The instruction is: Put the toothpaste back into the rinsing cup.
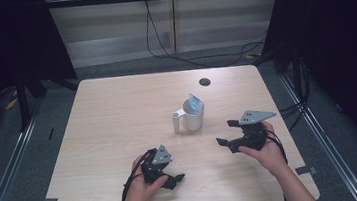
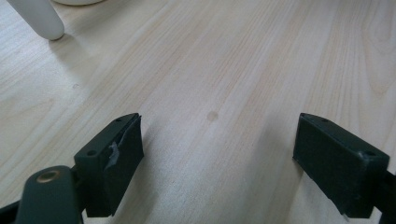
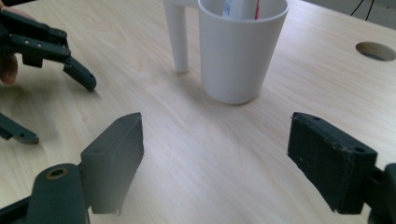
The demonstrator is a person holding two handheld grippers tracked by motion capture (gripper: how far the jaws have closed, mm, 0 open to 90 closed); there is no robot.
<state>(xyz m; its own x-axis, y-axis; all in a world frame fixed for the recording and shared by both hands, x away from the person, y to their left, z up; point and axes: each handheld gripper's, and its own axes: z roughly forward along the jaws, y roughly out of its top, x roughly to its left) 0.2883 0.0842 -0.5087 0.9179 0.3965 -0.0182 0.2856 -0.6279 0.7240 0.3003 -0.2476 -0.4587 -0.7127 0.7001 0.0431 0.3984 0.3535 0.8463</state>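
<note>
Fingers (image 3: 334, 161) of both grippers spread, white cup (image 3: 240, 49) ahead, apart

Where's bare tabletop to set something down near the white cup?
The whole left half of the table is bare, from the white cup out to the left edge. The far strip beyond the cup is free up to the round hole. It is crowded in front of the cup, between the left gripper and the right gripper.

A pale wooden table (image 1: 120, 137) with a round cable hole (image 1: 204, 81) is set on grey carpet (image 1: 21, 197). Beyond it, a beige panelled wall (image 1: 124, 31) is crossed by hanging black cables (image 1: 160, 42). Dark curtains (image 1: 346, 37) are seen at both sides.
</note>
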